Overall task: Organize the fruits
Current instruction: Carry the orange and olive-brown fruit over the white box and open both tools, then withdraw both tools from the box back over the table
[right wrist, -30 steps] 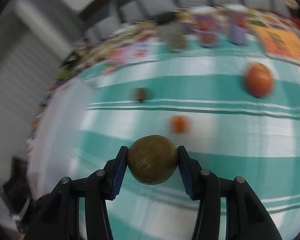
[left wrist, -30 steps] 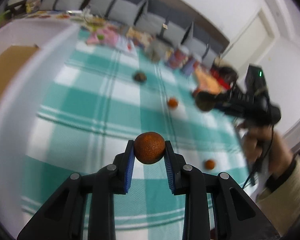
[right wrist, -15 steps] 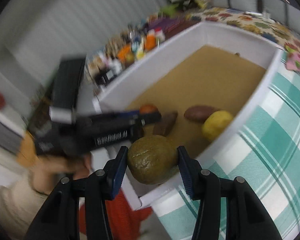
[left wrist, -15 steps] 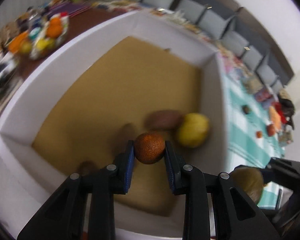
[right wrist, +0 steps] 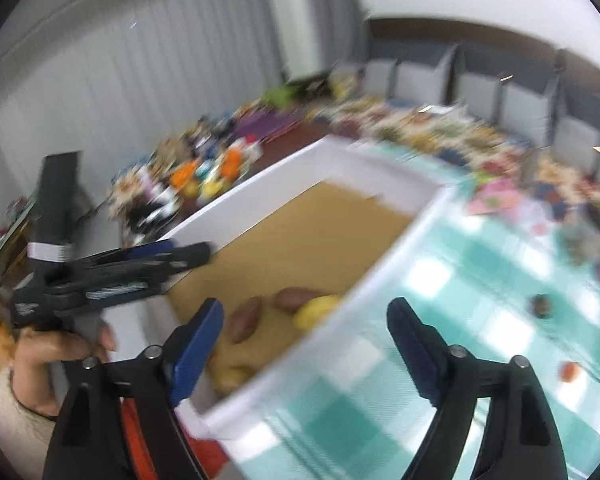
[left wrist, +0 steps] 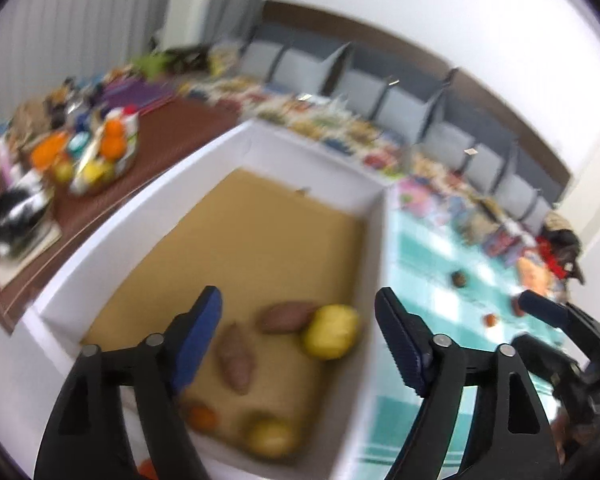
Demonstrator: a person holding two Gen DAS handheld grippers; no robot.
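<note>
Both jaws opening, empty: left gripper over white box holding yellow fruit, right gripper over box rim, teal checked cloth; only right view shows hand.

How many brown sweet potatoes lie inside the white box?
2. One sweet potato touches the yellow fruit; the other lies nearer the camera. The hand-held gripper may hide more.

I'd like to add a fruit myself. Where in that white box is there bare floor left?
The far half of the white box, from the two sweet potatoes back to the far wall, is bare brown floor. The near end is crowded: yellow fruit, small orange, greenish fruit.
</note>
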